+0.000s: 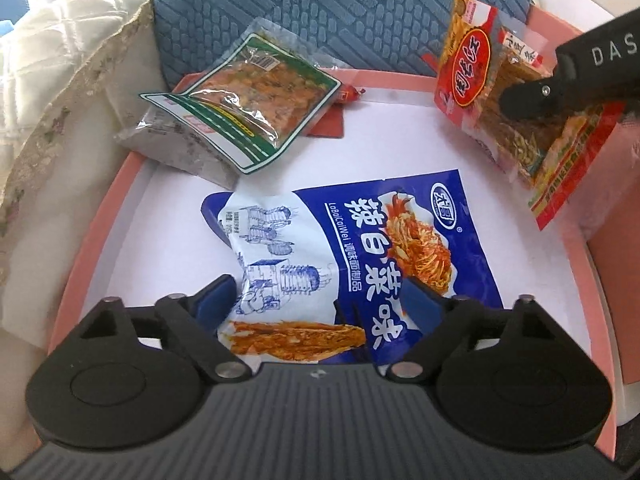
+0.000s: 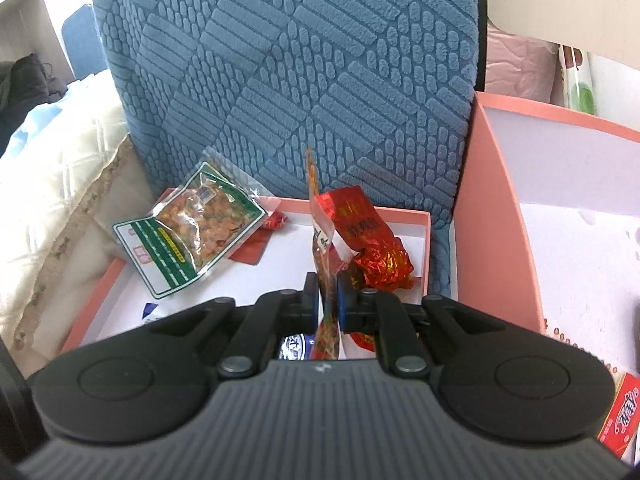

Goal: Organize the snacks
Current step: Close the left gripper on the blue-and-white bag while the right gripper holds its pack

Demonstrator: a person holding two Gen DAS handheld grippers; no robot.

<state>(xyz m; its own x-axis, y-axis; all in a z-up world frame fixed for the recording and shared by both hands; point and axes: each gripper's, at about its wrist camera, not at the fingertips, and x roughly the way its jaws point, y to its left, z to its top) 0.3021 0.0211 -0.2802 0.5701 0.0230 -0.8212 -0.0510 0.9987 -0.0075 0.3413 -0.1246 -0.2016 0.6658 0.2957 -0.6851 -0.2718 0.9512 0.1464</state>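
A blue and white snack bag (image 1: 360, 240) lies flat in the pink box (image 1: 120, 184), which has a white floor. My left gripper (image 1: 320, 292) stands open just over the bag, one finger at its crumpled left edge, the other over its right half. My right gripper (image 2: 328, 284) is shut on a red and orange snack packet (image 1: 516, 120), held clear above the box's right side. In the right wrist view that snack packet (image 2: 320, 208) shows edge-on. A clear packet with a green border (image 1: 248, 108) rests tilted on the box's far left rim.
A crumpled red foil packet (image 2: 380, 264) and a small red candy (image 2: 276, 220) lie at the back of the box. A blue cushion (image 1: 340, 8) stands behind it, and a cream quilt (image 1: 60, 80) is on the left. A second pink box (image 2: 492, 220) sits to the right.
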